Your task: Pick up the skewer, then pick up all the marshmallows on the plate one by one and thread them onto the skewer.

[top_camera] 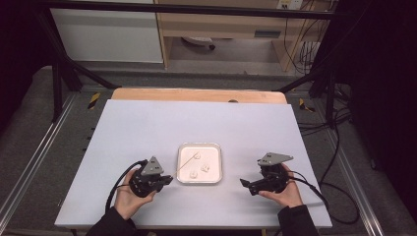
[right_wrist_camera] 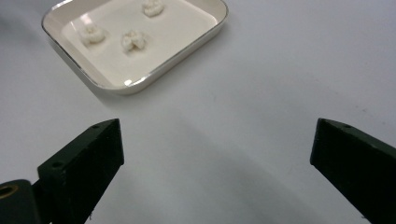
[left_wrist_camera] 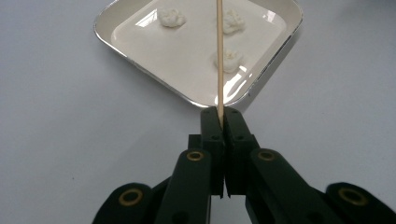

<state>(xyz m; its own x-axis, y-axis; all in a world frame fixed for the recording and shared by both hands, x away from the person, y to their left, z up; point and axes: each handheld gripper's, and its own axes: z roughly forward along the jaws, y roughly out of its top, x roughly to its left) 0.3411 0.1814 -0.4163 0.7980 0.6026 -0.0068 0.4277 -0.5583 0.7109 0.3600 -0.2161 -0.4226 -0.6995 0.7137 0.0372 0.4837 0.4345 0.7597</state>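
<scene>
Lying near the front edge of the pale table [top_camera: 147, 128], the white tray [top_camera: 183, 150] has free surface on all sides. Behind stands a wooden shelf [top_camera: 216, 24]. The left gripper [top_camera: 164, 180], clenched, grasps a wooden skewer [left_wrist_camera: 218, 60] slanting over the tray. The right gripper [top_camera: 244, 183] rests low, jaws released wide, nothing between.

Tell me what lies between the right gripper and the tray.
Nothing: in the right gripper view, bare white table separates the open right gripper from the tray.
</scene>
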